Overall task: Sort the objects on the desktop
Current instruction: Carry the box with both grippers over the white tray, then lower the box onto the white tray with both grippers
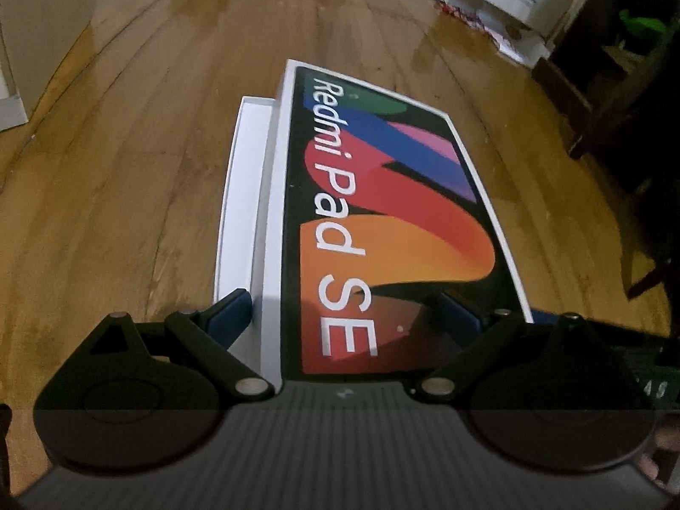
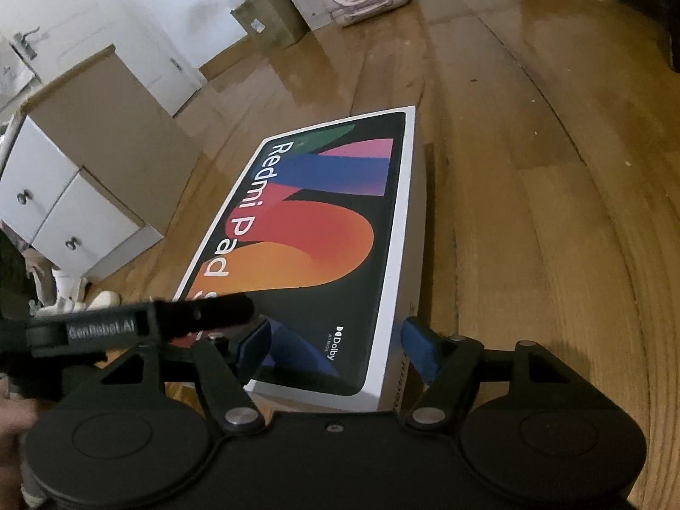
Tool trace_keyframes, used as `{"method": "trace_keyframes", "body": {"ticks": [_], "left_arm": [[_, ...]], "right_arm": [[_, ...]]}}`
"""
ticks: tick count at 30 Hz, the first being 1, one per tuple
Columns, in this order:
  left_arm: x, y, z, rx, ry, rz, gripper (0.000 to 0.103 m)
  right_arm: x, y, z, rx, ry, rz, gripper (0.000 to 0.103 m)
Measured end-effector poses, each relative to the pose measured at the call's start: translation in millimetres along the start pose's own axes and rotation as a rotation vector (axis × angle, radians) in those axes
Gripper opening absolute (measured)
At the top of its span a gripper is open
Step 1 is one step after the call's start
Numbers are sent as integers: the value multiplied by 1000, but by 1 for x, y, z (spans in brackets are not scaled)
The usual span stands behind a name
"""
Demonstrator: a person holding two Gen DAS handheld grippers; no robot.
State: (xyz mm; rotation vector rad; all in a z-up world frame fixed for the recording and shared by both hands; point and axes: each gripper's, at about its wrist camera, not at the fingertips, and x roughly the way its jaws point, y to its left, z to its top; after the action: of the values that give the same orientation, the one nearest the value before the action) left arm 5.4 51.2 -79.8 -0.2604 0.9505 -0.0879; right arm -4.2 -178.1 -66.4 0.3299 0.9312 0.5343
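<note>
We hold both the left gripper [image 1: 344, 318] and right gripper [image 2: 335, 344] wide astride the box lid [image 1: 382, 221]—it sits skewed off the white tray [image 1: 246, 195], so we'd square them gently.

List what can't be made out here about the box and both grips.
- Left wrist: the lid covers the white tray, hiding its contents.
- Left wrist: the left gripper has its right finger in shadow; contact unclear.
- Right wrist: the right gripper is partly hidden by the other gripper's blurred body.
</note>
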Motion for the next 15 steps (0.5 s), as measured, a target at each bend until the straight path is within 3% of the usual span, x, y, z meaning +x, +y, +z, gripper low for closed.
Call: {"method": "trace_keyframes", "body": {"ticks": [6,10,15], "left_arm": [[4,11,6,-62,15,-31,95],[8,19,8,-121,27,-57,95],[12,29,11,-183,38,-92,95]], "right_arm": [[3,-3,0,1,12,8,75],[12,-20,-3,108,-1,35,75],[20,-32,1,144,-9,63,75]]}}
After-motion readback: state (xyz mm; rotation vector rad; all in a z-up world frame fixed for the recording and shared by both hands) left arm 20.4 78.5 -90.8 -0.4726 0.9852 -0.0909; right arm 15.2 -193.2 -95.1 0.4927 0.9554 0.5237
